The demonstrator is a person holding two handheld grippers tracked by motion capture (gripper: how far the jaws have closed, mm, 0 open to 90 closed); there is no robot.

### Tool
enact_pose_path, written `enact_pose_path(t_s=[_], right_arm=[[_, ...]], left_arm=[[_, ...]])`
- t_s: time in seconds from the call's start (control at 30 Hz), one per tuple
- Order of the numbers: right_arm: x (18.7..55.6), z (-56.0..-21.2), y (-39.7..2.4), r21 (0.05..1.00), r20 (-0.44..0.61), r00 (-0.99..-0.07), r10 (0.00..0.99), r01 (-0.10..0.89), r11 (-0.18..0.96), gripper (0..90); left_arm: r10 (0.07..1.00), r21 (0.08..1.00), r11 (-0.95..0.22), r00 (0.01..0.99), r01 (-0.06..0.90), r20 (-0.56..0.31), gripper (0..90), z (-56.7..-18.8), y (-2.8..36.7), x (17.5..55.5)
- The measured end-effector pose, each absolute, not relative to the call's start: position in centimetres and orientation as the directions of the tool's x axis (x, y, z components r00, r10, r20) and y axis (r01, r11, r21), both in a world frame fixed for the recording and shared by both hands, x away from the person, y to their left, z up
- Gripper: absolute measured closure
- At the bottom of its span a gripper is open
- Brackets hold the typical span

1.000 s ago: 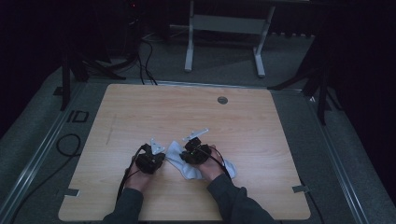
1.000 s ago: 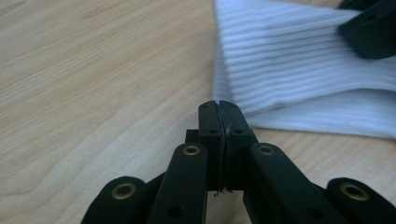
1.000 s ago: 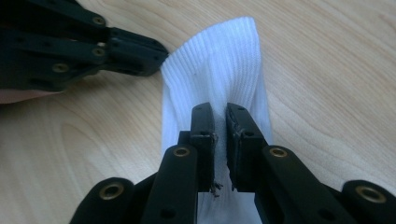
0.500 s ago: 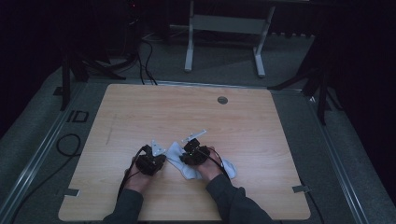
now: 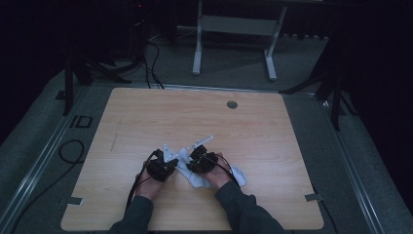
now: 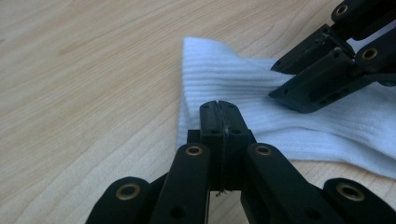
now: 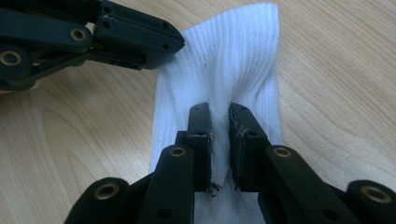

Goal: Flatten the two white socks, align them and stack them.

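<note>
- White ribbed sock lies flat on the table, in the near half, somewhat left of the middle between the two side edges, well apart from the far edge
- Sock runs from between the two grippers toward the near right, where a bit of it shows past the right wrist
- In the right gripper view the sock has its cuff end away from the camera, the fabric gathered into a raised fold that runs up between the jaws
- Right gripper: jaws nearly together with a narrow gap, pinching that fold of sock; its jaws have just been opening slightly, the fabric between them
- Left gripper: jaws clenched tight together, tips at the sock's edge; whether any fabric is caught between them I cannot tell
- In the left gripper view the right gripper rests on the sock just beyond the left one's tips
- High view: left gripper and right gripper sit just beside each other, tips angled toward one another
- Small round grommet sits in the tabletop near the far edge, well apart from the sock
</note>
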State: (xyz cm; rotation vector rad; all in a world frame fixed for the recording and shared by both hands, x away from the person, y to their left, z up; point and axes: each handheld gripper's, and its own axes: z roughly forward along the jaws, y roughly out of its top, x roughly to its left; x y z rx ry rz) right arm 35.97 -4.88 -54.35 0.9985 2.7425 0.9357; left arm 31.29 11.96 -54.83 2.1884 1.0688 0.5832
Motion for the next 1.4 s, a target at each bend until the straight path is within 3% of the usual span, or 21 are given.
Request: enact_pose_path(t_s=[0.13,0.27,0.67,0.83,1.23,1.4], right_arm=[[36.0,-54.4,-4.9,0.571,0.135,-0.784,0.605,0.561,0.600,79.4],[36.0,-54.4,-4.9,0.571,0.131,-0.787,0.603,0.557,0.603,79.2],[35.9,-54.4,-4.9,0.572,0.132,-0.791,0.598,0.553,0.606,78.7],[35.9,-54.4,-4.9,0.573,0.129,-0.795,0.592,0.548,0.610,78.3],[35.3,-54.4,-4.5,0.578,0.101,-0.831,0.547,0.497,0.647,68.8],[35.2,-54.3,-4.4,0.576,0.090,-0.843,0.530,0.478,0.663,65.6]], left_arm=[[0.837,0.699,-0.458,0.531,0.549,0.132,89.4,-54.7,12.3,31.3],[0.857,0.706,-0.412,0.508,0.576,0.085,74.4,-54.9,12.8,31.5],[0.850,0.704,-0.403,0.524,0.585,0.052,71.9,-55.1,12.4,31.6],[0.839,0.707,-0.427,0.538,0.564,0.078,88.1,-54.7,12.2,31.5],[0.851,0.714,-0.454,0.498,0.534,0.168,89.1,-54.9,11.9,31.5],[0.852,0.701,-0.457,0.496,0.548,0.167,89.0,-55.3,12.0,31.7]])
